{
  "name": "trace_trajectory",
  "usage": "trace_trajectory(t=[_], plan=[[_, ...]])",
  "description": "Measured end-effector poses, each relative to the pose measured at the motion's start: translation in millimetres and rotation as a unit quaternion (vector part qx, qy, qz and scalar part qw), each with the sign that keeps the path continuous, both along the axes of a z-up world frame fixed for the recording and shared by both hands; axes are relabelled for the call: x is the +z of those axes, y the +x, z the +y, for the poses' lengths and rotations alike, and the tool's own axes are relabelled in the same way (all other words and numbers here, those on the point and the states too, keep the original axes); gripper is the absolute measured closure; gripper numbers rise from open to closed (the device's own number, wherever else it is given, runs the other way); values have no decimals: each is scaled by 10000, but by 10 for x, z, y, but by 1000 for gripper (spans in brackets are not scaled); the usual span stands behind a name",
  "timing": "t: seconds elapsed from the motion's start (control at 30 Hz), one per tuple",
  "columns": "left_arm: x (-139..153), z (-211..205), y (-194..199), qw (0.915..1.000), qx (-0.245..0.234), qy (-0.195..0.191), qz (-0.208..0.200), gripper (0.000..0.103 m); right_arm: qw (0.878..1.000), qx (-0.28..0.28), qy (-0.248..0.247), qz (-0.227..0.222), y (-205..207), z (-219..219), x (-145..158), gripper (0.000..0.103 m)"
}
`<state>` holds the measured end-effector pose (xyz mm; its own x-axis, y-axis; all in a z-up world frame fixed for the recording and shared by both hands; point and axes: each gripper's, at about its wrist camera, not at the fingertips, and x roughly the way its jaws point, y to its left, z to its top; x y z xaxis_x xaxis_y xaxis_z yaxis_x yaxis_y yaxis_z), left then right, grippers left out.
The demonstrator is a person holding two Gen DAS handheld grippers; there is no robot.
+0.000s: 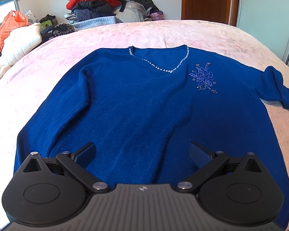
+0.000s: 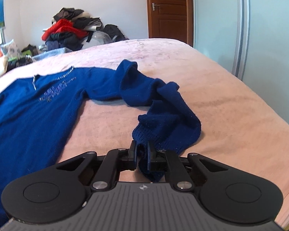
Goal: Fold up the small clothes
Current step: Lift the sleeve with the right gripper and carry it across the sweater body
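Note:
A royal-blue knit sweater point(image 1: 140, 104) lies face up on the pink bed, its beaded V-neck point(image 1: 163, 65) toward the far side and a sequin flower point(image 1: 203, 79) on the chest. Low over the hem my left gripper point(image 1: 142, 154) stands open, nothing between its fingers. One sleeve point(image 2: 144, 88) runs rumpled out to the right. My right gripper point(image 2: 141, 150) is shut on that sleeve's cuff point(image 2: 154, 134), blue knit pinched between the pads and hanging out behind them. The other sleeve lies folded in along the sweater's left side.
The pink bedspread point(image 1: 183, 32) spreads wide around the sweater. A heap of clothes point(image 1: 98, 3) and bags, one of them orange plastic point(image 1: 7, 27), sit past the far edge. A wooden door point(image 2: 167, 9) and a sliding wardrobe panel point(image 2: 240, 28) stand on the right.

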<state>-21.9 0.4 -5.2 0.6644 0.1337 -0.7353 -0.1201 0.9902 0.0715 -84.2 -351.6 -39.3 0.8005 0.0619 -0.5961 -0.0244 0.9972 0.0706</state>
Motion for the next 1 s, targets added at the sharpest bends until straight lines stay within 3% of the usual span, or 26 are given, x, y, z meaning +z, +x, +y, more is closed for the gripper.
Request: trace_trajectory(t=[0.07, 0.17, 0.23, 0.47, 0.63, 0.8, 0.87, 0.93, 1.0], plan=[[13, -25, -3, 10000, -30, 41, -10, 0, 9994, 44, 344, -61, -21, -24, 69, 92], [19, -76, 6, 9999, -92, 103, 5, 0, 9917, 278, 1249, -145, -67, -86, 196, 92], [19, -110, 12, 9998, -149, 125, 8, 0, 9876, 471, 1497, -80, -57, -57, 228, 92], [8, -118, 31, 9997, -173, 141, 27, 0, 9977, 510, 409, 151, -16, 211, -5, 93], [12, -126, 38, 9997, -187, 142, 43, 0, 9929, 718, -940, -112, -104, 490, -75, 70], [16, -151, 26, 9996, -231, 174, 46, 0, 9887, 778, -1251, -293, -165, 537, -127, 68], [18, -148, 19, 9996, -224, 192, 36, 0, 9875, 807, -1317, -306, -162, 553, -119, 69], [22, -136, 16, 9996, -188, 212, 25, 0, 9868, 908, -1307, -291, -169, 565, -108, 95], [34, -105, 5, 9996, -144, 222, -23, 0, 9920, 856, -895, -232, -144, 497, -71, 94]])
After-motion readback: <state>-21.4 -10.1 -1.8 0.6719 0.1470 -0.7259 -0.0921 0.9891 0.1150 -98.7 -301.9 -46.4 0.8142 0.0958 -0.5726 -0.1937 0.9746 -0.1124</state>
